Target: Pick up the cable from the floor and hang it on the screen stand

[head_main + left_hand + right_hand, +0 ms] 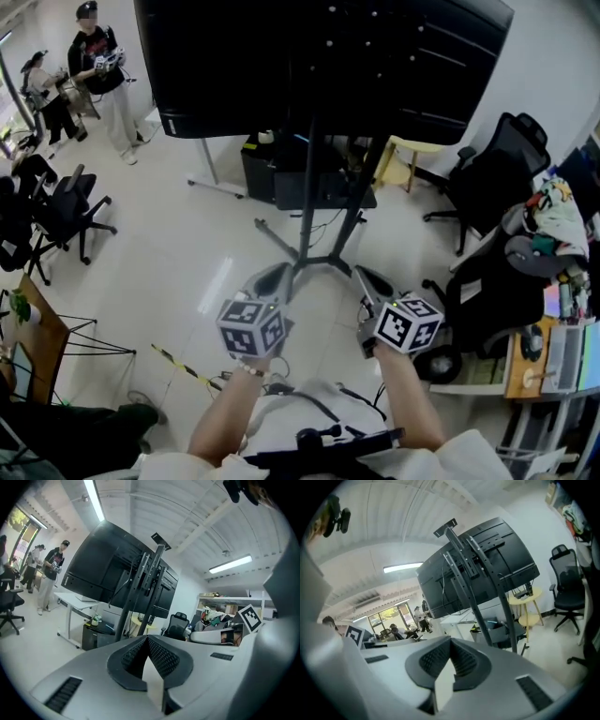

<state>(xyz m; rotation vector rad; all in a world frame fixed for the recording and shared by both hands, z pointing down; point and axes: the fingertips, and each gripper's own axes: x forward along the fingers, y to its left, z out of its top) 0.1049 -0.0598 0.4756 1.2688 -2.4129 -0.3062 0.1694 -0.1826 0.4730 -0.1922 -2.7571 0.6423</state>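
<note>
- The left gripper [147,638] has its jaws pressed together, ribbed pads meeting, with nothing between them.
- The right gripper [451,641] is closed the same way and is empty.
- In the head view the two are held side by side above the floor, apart from each other, tips pointing away from the person toward the stand [308,183].
- Each gripper view looks along the closed jaws at that stand's pole and brackets.
- The cable [314,405] is a dark curved line on the pale floor, below the grippers and close to the person's body. Neither gripper touches it.
- The stand's legs splay over the floor just beyond the gripper tips.
- The screen [319,66] is mounted at the top of the stand, with its black back facing the person.
- A yellow-and-black striped strip [178,364] lies on the floor to the left of the left gripper.
- A black chair [492,173] stands to the right of the stand.
- Another chair [66,211] stands well to the left.
- A cluttered desk [553,342] lines the right edge.
- Two people [98,66] stand far off at the upper left.
</note>
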